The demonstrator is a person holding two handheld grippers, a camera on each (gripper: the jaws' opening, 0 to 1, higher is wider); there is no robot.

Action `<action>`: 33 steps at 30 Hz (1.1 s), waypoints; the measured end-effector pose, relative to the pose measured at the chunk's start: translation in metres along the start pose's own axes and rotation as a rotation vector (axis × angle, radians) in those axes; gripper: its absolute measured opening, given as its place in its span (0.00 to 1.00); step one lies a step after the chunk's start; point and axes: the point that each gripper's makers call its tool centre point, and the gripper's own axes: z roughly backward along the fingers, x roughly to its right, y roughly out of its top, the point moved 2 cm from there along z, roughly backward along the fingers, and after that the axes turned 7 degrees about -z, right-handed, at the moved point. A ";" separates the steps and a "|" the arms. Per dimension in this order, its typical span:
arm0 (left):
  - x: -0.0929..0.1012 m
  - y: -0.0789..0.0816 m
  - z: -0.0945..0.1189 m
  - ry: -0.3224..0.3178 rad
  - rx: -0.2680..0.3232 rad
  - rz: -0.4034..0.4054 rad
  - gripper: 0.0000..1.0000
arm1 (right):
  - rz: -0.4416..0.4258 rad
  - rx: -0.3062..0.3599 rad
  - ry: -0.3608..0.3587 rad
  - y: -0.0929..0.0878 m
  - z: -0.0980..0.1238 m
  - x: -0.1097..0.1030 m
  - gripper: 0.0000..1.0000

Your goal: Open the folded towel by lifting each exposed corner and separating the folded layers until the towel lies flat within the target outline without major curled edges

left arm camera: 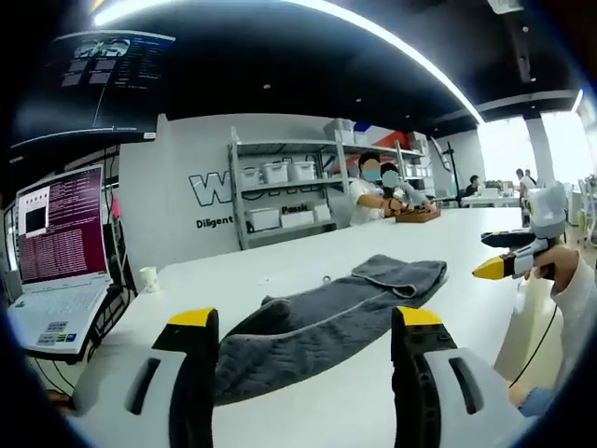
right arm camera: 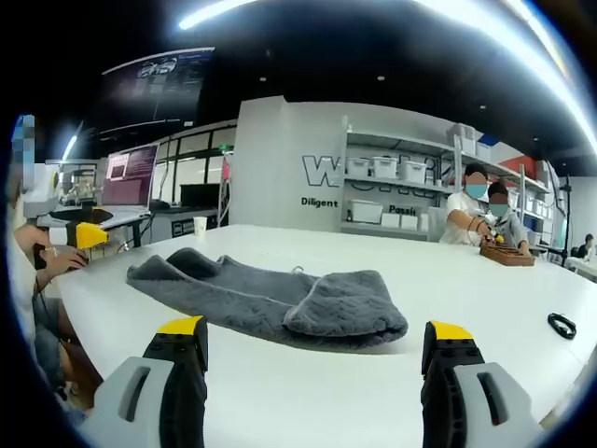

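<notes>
A grey quilted towel (left arm camera: pixel 326 313) lies crumpled and partly folded on the white table (left arm camera: pixel 280 271). In the right gripper view the same towel (right arm camera: pixel 270 299) stretches across the middle, its folded end thick at the right. My left gripper (left arm camera: pixel 306 322) stands open, jaws wide apart, just in front of the towel and holding nothing. My right gripper (right arm camera: pixel 317 336) is open too, a short way before the towel's near edge. The right gripper's yellow tip (left arm camera: pixel 492 269) shows at the right of the left gripper view, held by a hand. The left gripper (right arm camera: pixel 79 233) shows at the left of the right gripper view.
A laptop (left arm camera: pixel 61 247) stands on a stand at the table's left end, a small white cup (left arm camera: pixel 148 278) near it. Shelves with bins (left arm camera: pixel 289 191) line the back wall. Two seated people work at a wooden tray (left arm camera: pixel 418 216). A black ring (right arm camera: pixel 562 325) lies at the right.
</notes>
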 end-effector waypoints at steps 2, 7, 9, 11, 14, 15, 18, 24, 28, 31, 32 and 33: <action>0.005 0.002 -0.004 -0.013 -0.011 -0.009 0.80 | 0.008 -0.002 0.003 0.002 -0.001 0.001 0.96; 0.021 0.005 -0.008 -0.044 -0.010 -0.011 0.85 | 0.036 -0.004 0.008 0.008 -0.003 0.005 0.97; 0.030 0.004 -0.008 -0.073 -0.001 -0.010 0.89 | 0.042 -0.002 0.004 0.010 -0.003 0.008 0.97; 0.034 0.002 -0.006 -0.075 -0.007 -0.004 0.91 | 0.048 -0.001 0.002 0.010 -0.002 0.010 0.97; 0.037 -0.001 -0.003 -0.062 -0.016 -0.018 0.94 | 0.063 -0.016 0.004 0.007 -0.002 0.011 0.97; 0.037 -0.002 -0.002 -0.054 -0.023 -0.031 0.95 | 0.070 -0.023 0.007 0.006 -0.003 0.011 0.96; 0.037 -0.006 -0.002 -0.046 -0.038 -0.043 0.99 | 0.099 -0.036 0.014 0.003 -0.003 0.010 0.96; 0.036 -0.012 0.000 -0.049 -0.043 -0.024 0.99 | 0.248 -0.090 0.042 -0.005 -0.008 0.004 0.95; 0.036 -0.015 0.000 -0.054 -0.054 -0.020 0.99 | 0.327 -0.104 0.045 -0.005 -0.019 0.006 0.93; 0.037 -0.018 0.000 -0.057 -0.060 -0.019 0.99 | 0.377 -0.101 0.049 -0.004 -0.028 0.007 0.87; 0.036 -0.018 0.001 -0.057 -0.061 -0.018 0.99 | 0.390 -0.099 0.057 -0.004 -0.035 0.008 0.82; 0.036 -0.018 0.001 -0.056 -0.059 -0.017 0.99 | 0.405 -0.108 0.067 -0.006 -0.040 0.008 0.80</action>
